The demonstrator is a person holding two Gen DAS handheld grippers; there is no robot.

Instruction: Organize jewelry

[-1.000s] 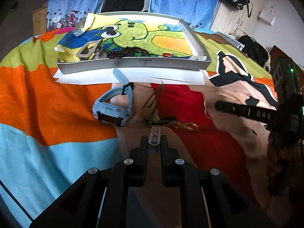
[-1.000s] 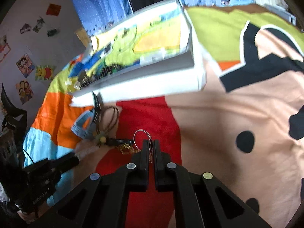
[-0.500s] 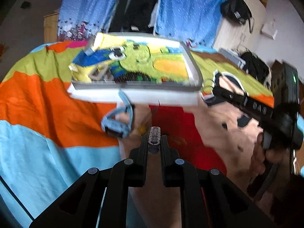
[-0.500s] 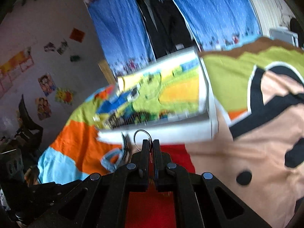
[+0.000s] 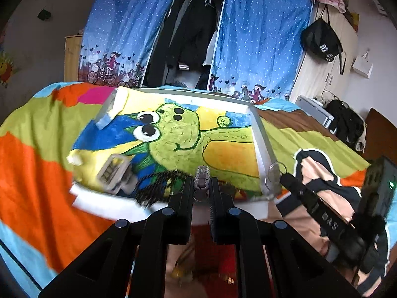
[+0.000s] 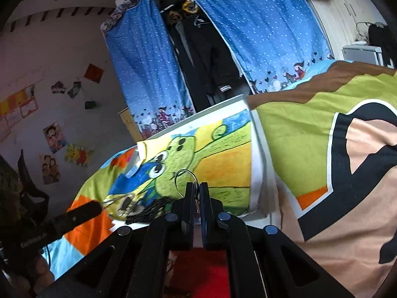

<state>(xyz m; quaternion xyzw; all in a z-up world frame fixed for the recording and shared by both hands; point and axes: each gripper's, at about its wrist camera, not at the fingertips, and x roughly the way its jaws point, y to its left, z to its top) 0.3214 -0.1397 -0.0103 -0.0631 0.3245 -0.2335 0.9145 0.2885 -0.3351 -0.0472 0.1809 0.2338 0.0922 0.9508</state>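
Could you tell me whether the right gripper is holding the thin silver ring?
Yes, the right gripper is shut on the thin silver ring.

Left wrist view looks along its fingers, slightly downward, close over the tray's [image 5: 263,146] near edge on the bed. Right wrist view faces the same tray [image 6: 260,154] from its right side; both share tray and curtains [image 5: 258,37].

Bedroom: blue dotted curtains [image 5: 258,37] at 12 o'clock, parted on dark hanging clothes [image 5: 191,29]; pale wall with posters [image 6: 53,136] at 9 o'clock; patchwork bedspread [image 5: 27,159] below; daylight.
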